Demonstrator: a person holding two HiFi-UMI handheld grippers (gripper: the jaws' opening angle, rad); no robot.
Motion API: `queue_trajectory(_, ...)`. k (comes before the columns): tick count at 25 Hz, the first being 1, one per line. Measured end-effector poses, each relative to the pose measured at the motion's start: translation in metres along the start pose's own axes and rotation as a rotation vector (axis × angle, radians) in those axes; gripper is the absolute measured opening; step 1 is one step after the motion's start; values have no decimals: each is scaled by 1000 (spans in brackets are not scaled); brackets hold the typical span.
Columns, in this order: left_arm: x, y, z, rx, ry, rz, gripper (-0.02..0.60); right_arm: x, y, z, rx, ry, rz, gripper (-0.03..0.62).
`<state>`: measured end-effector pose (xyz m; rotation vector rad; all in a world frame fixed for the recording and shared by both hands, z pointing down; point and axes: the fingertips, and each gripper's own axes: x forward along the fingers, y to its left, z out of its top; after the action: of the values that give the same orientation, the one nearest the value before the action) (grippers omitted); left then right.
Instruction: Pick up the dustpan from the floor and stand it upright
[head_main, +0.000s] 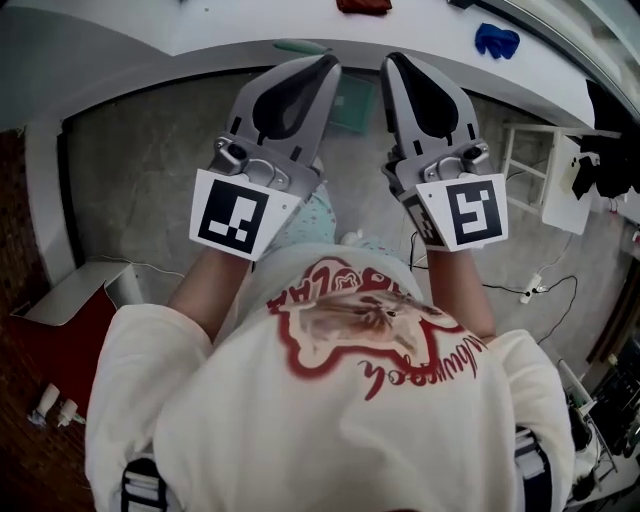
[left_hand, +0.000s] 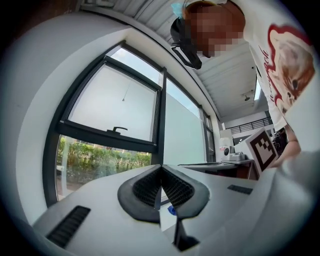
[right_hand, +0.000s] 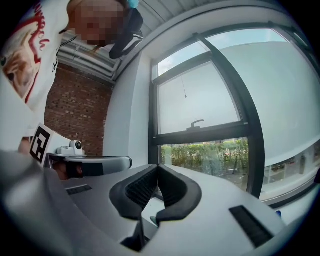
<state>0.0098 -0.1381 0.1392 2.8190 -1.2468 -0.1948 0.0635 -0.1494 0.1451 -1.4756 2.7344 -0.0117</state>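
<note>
My left gripper (head_main: 330, 62) and right gripper (head_main: 392, 60) are held side by side in front of the person's chest, both pointing level at a white ledge. Each is shut with nothing between its jaws. The left gripper view shows its ribbed pads (left_hand: 150, 187) meeting at the tip before a window. The right gripper view shows its pads (right_hand: 172, 187) meeting the same way. A teal-green flat piece (head_main: 352, 100), probably the dustpan, shows low between the two grippers. Most of it is hidden, and I cannot tell whether it lies flat or stands upright.
A curved white ledge (head_main: 180, 35) runs across the top, with a blue object (head_main: 497, 40) and a red one (head_main: 363, 5) on it. A white stand (head_main: 530, 165) is at the right, cables and a power strip (head_main: 530, 290) below it. A white board (head_main: 70, 295) lies at the left.
</note>
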Motion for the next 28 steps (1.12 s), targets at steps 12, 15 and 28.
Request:
queue_trajectory(12,-142,-156,43,16,-38,116,20,-190,96,27,-23,16,67,25)
queue_trajectory(15,-178,-179,62,30,-61,86,20,-220,121,40,-51,0,43,25)
queue_trajectory(28,-329,-203,59,45,-19,10,20,-281,289,50,9,-73,-110,25)
